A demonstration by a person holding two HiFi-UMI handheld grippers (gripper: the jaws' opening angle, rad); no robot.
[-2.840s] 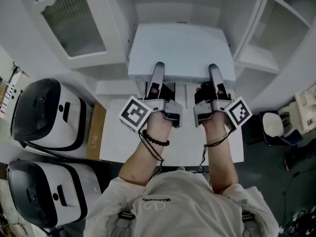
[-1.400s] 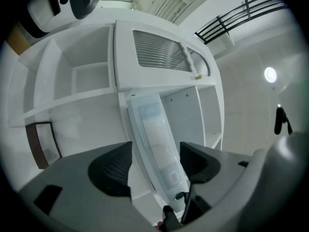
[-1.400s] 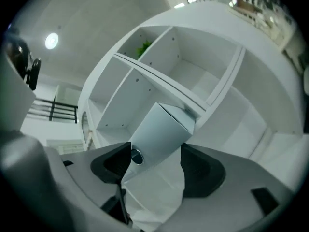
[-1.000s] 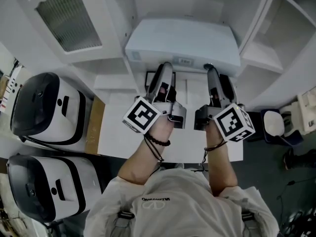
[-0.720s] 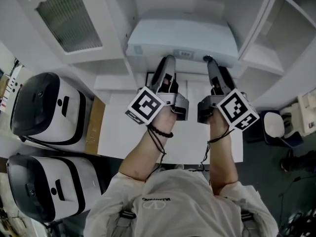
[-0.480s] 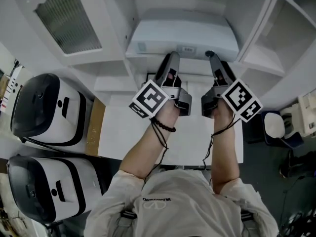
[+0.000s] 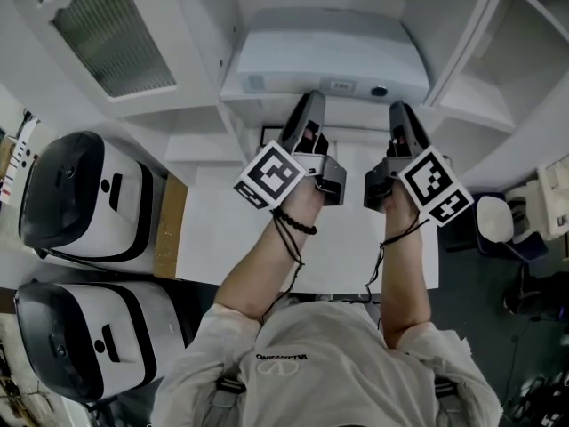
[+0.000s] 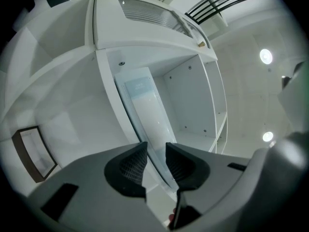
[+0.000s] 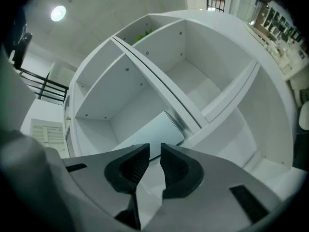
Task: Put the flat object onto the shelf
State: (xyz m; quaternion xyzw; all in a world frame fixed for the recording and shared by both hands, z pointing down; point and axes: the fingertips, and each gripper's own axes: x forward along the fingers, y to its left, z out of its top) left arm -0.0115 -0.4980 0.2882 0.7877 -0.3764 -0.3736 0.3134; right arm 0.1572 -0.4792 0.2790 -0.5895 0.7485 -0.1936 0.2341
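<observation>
The flat object (image 7: 324, 56), a slim white slab with a small label on its front edge, lies in the middle shelf (image 7: 356, 116) compartment. In the left gripper view the flat object (image 8: 145, 105) runs down into the gap of my left gripper (image 8: 156, 156); those jaws have just been closing and sit on its front edge. In the head view the left gripper (image 7: 313, 96) meets that edge. My right gripper (image 7: 397, 109) stands just short of the slab. Its jaws (image 9: 155, 161) have just been closing to a narrow gap with nothing between them, the flat object (image 9: 154, 127) beyond.
Two white-and-black headset cases (image 7: 80, 203) (image 7: 80, 336) lie at the left beside the white table (image 7: 222, 238). A cabinet door with ribbed glass (image 7: 116, 38) hangs at upper left. Side shelf compartments (image 7: 498, 60) flank the right, and a stool (image 7: 493, 225) stands below them.
Both grippers moved forward toward the shelf and the flat object slid deeper into the compartment. The right gripper's tip has come off the slab's front edge.
</observation>
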